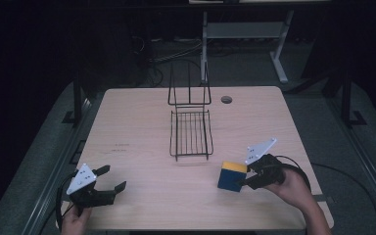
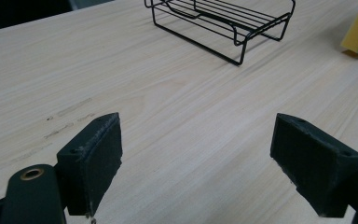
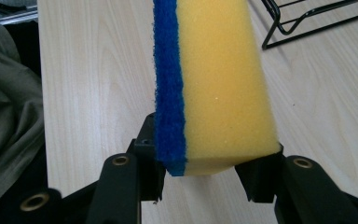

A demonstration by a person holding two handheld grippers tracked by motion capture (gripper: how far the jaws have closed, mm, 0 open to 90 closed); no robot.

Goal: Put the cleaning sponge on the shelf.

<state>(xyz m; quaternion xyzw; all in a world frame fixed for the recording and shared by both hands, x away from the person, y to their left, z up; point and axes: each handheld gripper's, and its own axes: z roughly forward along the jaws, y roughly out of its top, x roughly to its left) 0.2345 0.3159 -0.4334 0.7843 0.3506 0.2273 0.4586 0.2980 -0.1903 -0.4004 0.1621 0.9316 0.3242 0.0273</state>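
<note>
A: Where is the sponge (image 1: 233,176)?

B: Near the right edge of the desk (image 1: 142,122), toward its near right corner. It is a block with a yellow foam body and a blue scouring layer. In the high view the yellow face is up and a blue face turns toward the person.

A: What holds it?

B: The right gripper (image 1: 245,182). In the right gripper view its two black jaws pinch the near end of the sponge (image 3: 214,84), one pad on the blue layer, the other on the yellow foam, which bulges slightly at the squeeze. Whether the sponge's underside touches the desk cannot be told.

A: And the left gripper (image 1: 111,182)?

B: It sits near the near left corner of the desk, well apart from the sponge. In the left gripper view its jaws stand spread wide, with bare wood between the pads.

A: What else is on the desk?

B: A black wire rack (image 1: 191,132) at the middle, with an upright back toward the far edge. A round cable hole (image 1: 226,100) lies just right of it near the far edge.
</note>
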